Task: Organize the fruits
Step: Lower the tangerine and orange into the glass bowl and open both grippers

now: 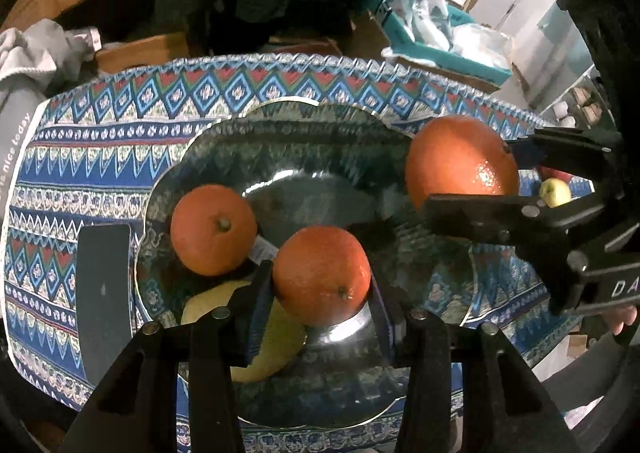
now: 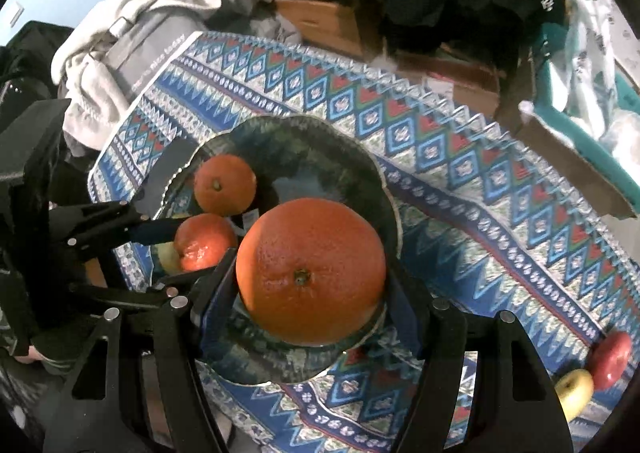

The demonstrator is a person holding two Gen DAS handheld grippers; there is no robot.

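Placing step in hand: both claws carry oranges over the dark plate (image 1: 280, 141) on the patterned counter. Left claw (image 1: 320, 293) is closed on a small orange (image 1: 320, 273) above the plate's near side, beside another orange (image 1: 214, 229) already resting there. Right claw (image 2: 312, 293) clamps a larger orange (image 2: 310, 269) over the plate's edge. Next move likely calls for lowering until the fruit rests, then opening. A red apple (image 2: 610, 359) and a yellow apple (image 2: 574, 391) wait on the cloth.
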